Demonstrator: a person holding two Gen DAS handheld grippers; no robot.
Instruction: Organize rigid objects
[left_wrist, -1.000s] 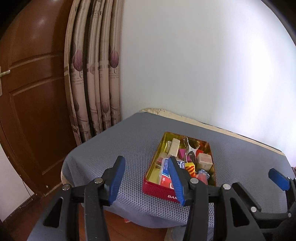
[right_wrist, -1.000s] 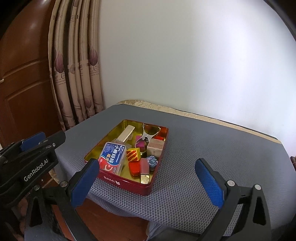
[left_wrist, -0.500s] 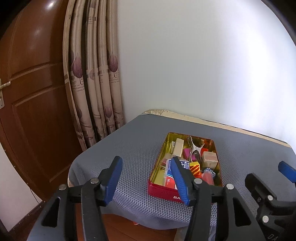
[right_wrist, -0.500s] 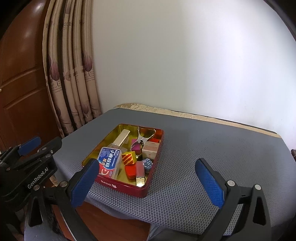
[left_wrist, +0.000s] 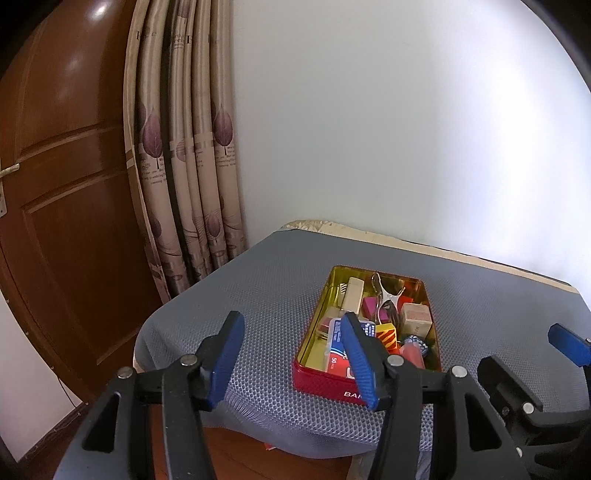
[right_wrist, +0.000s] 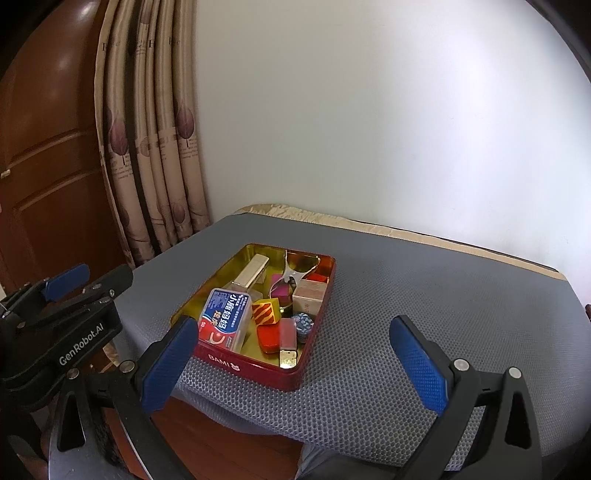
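With the left gripper (left_wrist: 295, 360) half spread and the right gripper (right_wrist: 301, 363) wide, both empty and short of the red metal tin (right_wrist: 255, 371) of small rigid items on the grey mesh-covered table (right_wrist: 424, 295), I'd lower one gripper straight onto a single top item, clearing the rim.

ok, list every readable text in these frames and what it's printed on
"BAMI": front wall of the red metal tin; only "BA" shows in the left wrist view.
"GenRobot.AI": black body of the left gripper.
"50": blue-and-white plastic box inside the tin.
That box's Chinese print and the leaf-print curtain's lettering: unreadable.
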